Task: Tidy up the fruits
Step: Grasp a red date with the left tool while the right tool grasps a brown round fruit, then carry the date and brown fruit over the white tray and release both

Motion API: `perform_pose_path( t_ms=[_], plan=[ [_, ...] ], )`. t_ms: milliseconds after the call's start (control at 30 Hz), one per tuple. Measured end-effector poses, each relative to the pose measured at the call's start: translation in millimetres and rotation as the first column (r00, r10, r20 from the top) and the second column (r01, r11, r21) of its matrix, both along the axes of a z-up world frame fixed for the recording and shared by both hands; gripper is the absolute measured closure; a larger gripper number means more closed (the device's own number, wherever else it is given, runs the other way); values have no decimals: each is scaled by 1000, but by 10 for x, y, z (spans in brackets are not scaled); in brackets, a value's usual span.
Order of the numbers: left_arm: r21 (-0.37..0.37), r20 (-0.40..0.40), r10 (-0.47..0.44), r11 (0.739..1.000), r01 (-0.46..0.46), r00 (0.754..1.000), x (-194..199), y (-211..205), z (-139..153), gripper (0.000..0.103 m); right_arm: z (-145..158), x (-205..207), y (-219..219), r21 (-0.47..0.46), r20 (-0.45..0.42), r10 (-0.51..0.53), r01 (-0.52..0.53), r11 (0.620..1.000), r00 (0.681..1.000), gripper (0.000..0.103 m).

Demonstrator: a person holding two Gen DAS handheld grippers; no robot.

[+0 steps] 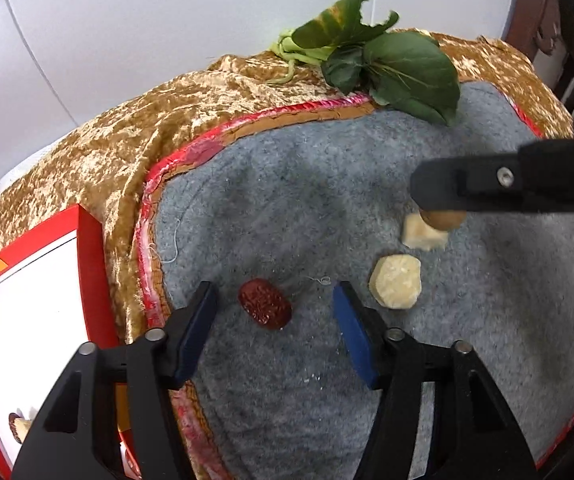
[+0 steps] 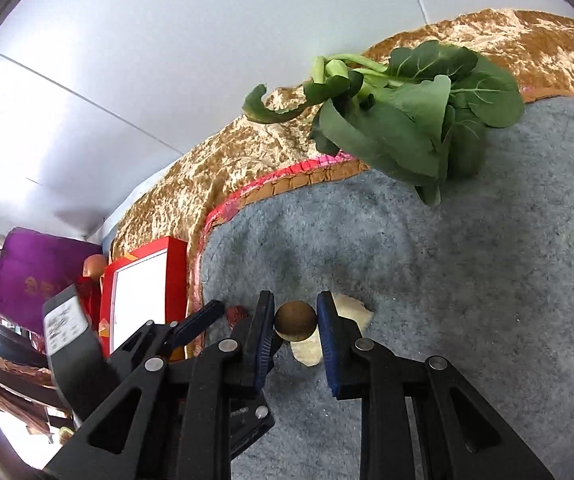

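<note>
White wall behind; worktop draped in gold crushed cloth (image 1: 99, 152), a grey felt mat (image 1: 287, 208) with red trim laid over it. Right gripper (image 2: 296, 322) — its fingers (image 2: 263, 332) clenched on a small round brown fruit (image 2: 295, 320), held just above a pale peeled chunk (image 2: 307, 354). Left gripper (image 1: 273, 314) with fingers (image 1: 353, 336) spread wide, released, straddling a wrinkled red date (image 1: 265, 303) that lies on the mat between them, untouched. A second pale chunk (image 1: 396, 282) sits just right of the left fingers; the first (image 1: 423, 234) lies under the brown fruit. Red-rimmed white tray (image 1: 91, 264) at the mat's left edge — something small in its near corner, unclear. Leafy greens (image 1: 391, 60) at the far edge, half on cloth, half on mat.
</note>
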State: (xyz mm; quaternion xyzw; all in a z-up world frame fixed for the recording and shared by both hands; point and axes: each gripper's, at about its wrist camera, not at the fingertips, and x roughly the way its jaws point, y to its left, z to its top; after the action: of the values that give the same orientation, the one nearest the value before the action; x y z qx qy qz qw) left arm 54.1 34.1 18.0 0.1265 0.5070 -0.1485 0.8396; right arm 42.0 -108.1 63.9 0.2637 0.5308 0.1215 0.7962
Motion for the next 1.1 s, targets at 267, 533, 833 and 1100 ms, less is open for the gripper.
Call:
perform_pose_path(
  t_ms=[267, 533, 833, 1100],
  plan=[
    [-25, 4, -1, 1000, 1, 1000, 10, 51, 3, 87, 23, -16, 182, 4, 2, 26, -26, 1000, 1000, 81],
    [-50, 25, 12, 999, -10, 1000, -144, 279, 168, 87, -5, -35, 275, 11, 1, 54, -54, 998, 999, 81],
    [-69, 93, 80, 995, -74, 992, -321, 675, 532, 87, 23, -48, 624, 43, 37, 124, -126, 991, 992, 81],
    [-87, 106, 193, 979, -185, 975, -457, 1242, 694, 87, 74, -127, 1172, 70, 101, 238, -246, 967, 966, 81]
  ],
)
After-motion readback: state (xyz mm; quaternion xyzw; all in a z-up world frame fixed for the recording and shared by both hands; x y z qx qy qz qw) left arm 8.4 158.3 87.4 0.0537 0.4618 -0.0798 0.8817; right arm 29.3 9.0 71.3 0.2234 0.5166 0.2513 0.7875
